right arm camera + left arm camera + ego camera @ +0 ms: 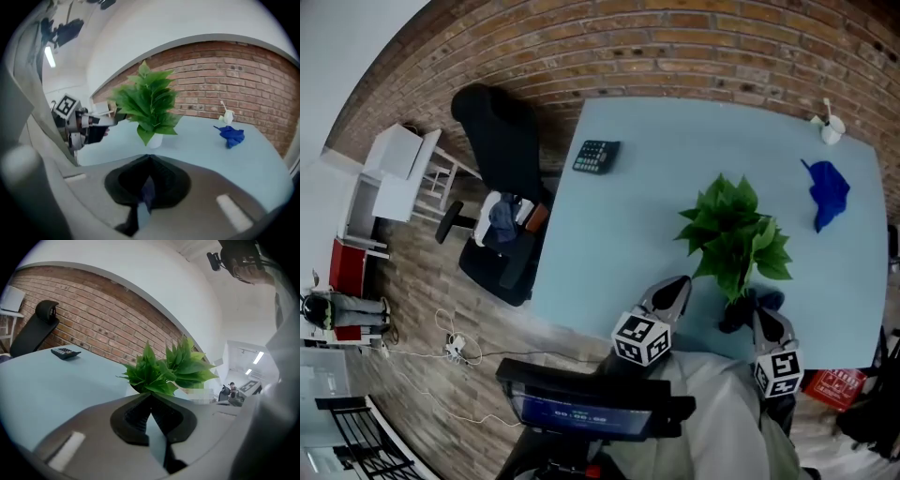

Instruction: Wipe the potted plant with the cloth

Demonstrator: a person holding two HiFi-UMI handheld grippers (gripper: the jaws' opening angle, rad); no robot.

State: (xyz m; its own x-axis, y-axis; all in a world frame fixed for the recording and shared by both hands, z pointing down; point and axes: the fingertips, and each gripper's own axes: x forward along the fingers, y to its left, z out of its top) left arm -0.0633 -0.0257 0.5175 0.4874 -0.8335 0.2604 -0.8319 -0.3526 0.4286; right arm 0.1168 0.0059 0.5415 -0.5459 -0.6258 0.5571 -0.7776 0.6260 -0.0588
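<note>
The potted plant (733,234), green leaves in a small white pot (153,139), stands on the pale blue table (628,234) near its front right. The blue cloth (827,192) lies crumpled beyond it at the right; it also shows in the right gripper view (232,136). My left gripper (675,289) is shut and holds nothing, just left of the plant (164,369), low over the table's front edge. To the plant's right, my right gripper (765,319) is shut and holds nothing, with the plant (147,105) straight ahead. Neither gripper touches the cloth.
A dark calculator (596,155) lies at the table's far left. A small white object (832,127) stands at the far right corner. A black office chair (502,141) is left of the table, against the brick wall. A red box (834,384) sits on the floor at the right.
</note>
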